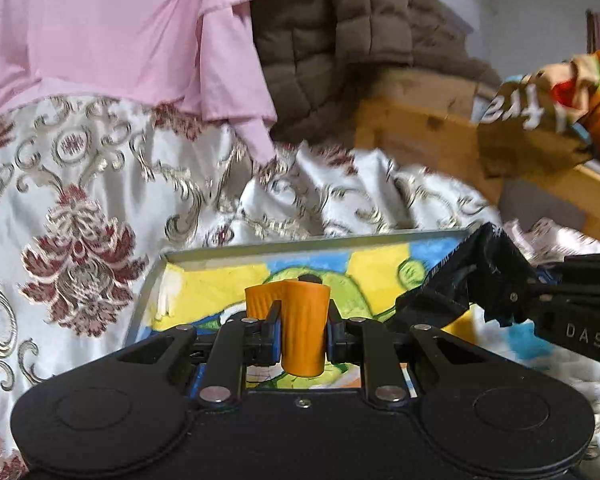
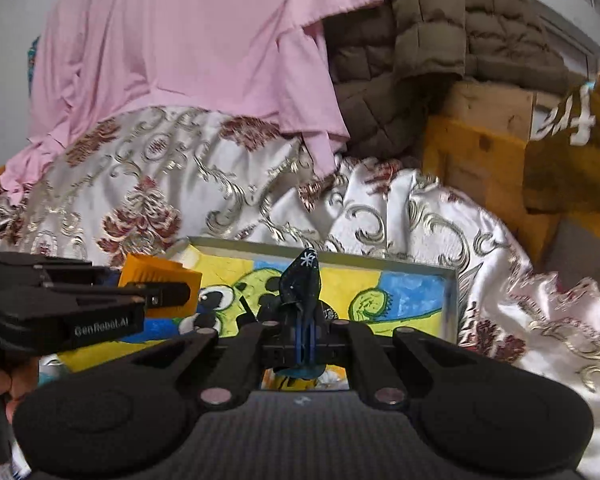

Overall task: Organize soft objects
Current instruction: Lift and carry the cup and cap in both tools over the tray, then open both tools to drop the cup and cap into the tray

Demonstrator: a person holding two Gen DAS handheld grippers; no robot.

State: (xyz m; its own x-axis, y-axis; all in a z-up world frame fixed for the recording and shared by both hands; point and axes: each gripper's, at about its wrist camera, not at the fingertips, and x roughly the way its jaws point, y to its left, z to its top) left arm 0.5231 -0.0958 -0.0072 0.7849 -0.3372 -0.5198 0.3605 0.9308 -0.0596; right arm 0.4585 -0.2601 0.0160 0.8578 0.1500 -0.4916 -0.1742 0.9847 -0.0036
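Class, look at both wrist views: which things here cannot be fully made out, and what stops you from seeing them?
- Picture tray: its near part is hidden by the gripper bodies in both views.
- Black fabric, right wrist view: pinched in the right gripper; its shape is unclear.
- Orange item, left wrist view: the left gripper covers its sides.
- Printed bag: cut by the right edge and blurred; its lettering is unreadable.

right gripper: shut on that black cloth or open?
Shut. The right gripper pinches the black cloth between closed fingers, above the painted tray.
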